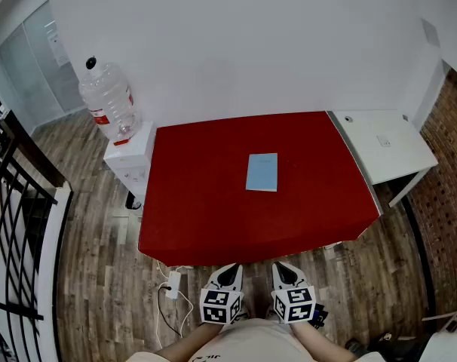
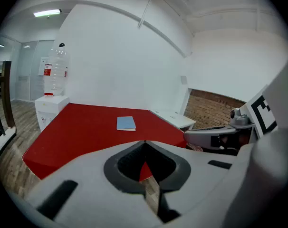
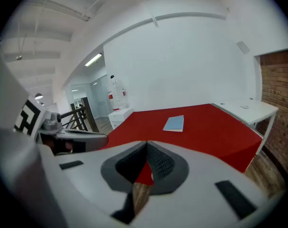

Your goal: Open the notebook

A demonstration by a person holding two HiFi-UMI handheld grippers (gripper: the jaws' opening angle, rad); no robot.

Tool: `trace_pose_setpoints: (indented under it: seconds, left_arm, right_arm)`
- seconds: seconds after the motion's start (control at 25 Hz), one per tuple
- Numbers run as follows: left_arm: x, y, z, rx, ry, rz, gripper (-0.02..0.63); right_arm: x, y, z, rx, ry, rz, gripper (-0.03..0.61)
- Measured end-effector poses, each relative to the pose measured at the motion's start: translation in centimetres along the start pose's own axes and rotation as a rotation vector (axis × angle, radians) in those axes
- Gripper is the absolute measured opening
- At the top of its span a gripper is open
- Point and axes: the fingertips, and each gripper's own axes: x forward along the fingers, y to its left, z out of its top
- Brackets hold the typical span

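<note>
The head view looks steeply down from well above the red surface [image 1: 206,202], with the left hand-held gripper [image 1: 228,271] and the right hand-held gripper [image 1: 285,270] at its lower edge. Each gripper view looks forward and low from off the near edge. All three views share the red surface and the notebook [image 1: 262,172].

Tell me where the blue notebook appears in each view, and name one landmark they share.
Head view: the notebook lies near the middle of the red table, slightly right of centre.
Left gripper view: the notebook is left of centre, far on the table.
Right gripper view: the notebook is right of centre.
Shared landmark: the white desk beside the table's right edge.
</note>
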Motion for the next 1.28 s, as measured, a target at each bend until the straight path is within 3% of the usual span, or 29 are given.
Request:
trace_pose_setpoints:
  seconds: [0.32,0.64,1.28]
  left_arm:
    - [0.1,2.4,0.9,-0.012,-0.017,-0.006,0.006]
    - [4.0,4.2,2.2,-0.020,-0.021,0.008,0.006]
    - [18.1,7.1,10.1,-0.037,-0.016,0.076,0.006]
  right_arm:
    - [1.4,1.8,1.0,-0.002,-0.022,0.002,0.006]
    - [5.6,0.2,1.7,0.022,-0.017,0.035,0.006]
    - [16.5,-9.9,11.2,-0.033,-0.029,0.102,0.006]
